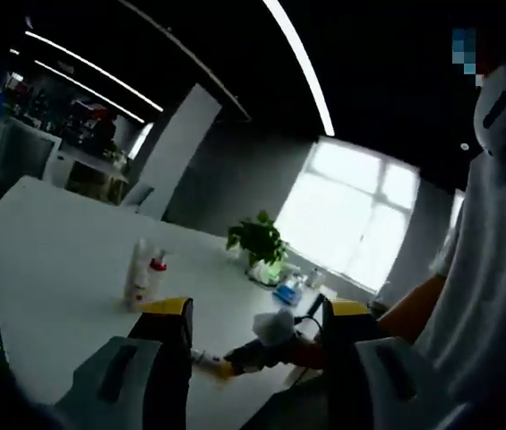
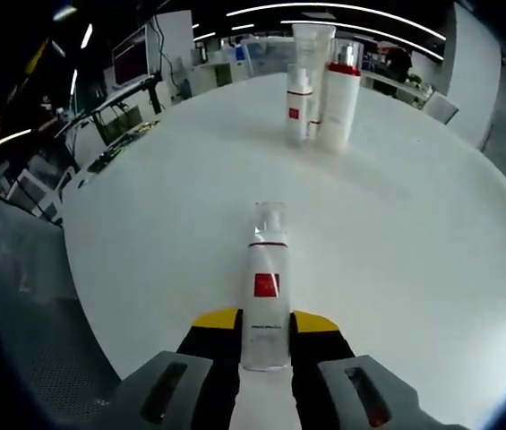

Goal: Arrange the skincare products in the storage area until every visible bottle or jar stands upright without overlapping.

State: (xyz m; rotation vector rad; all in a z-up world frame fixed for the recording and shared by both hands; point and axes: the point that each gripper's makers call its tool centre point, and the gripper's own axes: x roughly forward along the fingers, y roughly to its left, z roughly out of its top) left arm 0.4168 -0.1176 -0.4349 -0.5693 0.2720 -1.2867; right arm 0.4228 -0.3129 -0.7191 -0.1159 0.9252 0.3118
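Observation:
My right gripper (image 2: 266, 324) is shut on a white pump bottle (image 2: 266, 285) with a red label and a clear cap. The bottle lies flat along the jaws, cap pointing away, low over the round white table (image 2: 163, 224). Across the table three products stand upright close together: a small white bottle with a red label (image 2: 297, 100), a tall white tube (image 2: 313, 49) and a white bottle with a red collar (image 2: 340, 94). The same standing group (image 1: 143, 273) sits beyond my left gripper (image 1: 257, 313), which is open with nothing between its jaws. The right gripper (image 1: 239, 358) shows low between them.
A potted plant (image 1: 257, 237) and blue items (image 1: 287, 292) stand at the table's far side near a bright window. A person in a white shirt (image 1: 494, 269) is on the right. Desks with monitors (image 2: 132, 58) lie past the table's edge (image 2: 78, 260).

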